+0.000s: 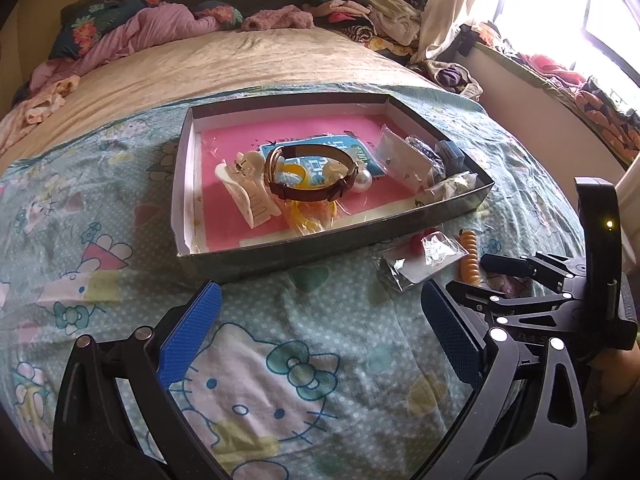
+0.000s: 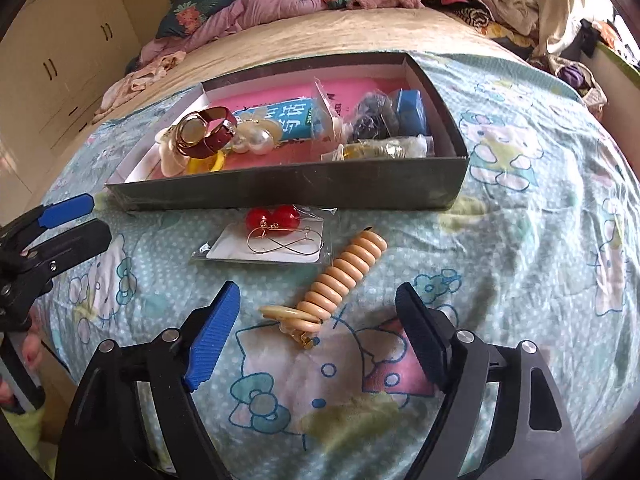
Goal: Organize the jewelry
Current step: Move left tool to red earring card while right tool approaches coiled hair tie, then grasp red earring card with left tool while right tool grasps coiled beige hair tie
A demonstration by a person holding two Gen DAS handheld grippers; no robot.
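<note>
A shallow dark box (image 1: 320, 246) (image 2: 304, 192) with a pink floor lies on the bed. It holds a brown-strap watch (image 1: 308, 176) (image 2: 200, 136), a cream hair claw (image 1: 248, 188), pearls (image 2: 256, 140), a yellow ring (image 1: 308, 216), a blue box (image 2: 410, 112) and bagged pieces. In front of the box lie a bagged earring card with red beads (image 2: 272, 240) (image 1: 420, 260) and an orange coil hair tie (image 2: 340, 280) (image 1: 469, 258). My right gripper (image 2: 316, 340) is open around the coil's near end. My left gripper (image 1: 320, 336) is open and empty over the sheet.
The bed has a Hello Kitty sheet (image 1: 260, 380) and a beige blanket (image 1: 240, 56). Clothes are piled at the headboard (image 1: 140, 28) and by the window sill (image 1: 560, 76). Wardrobe doors (image 2: 60, 60) stand at the left.
</note>
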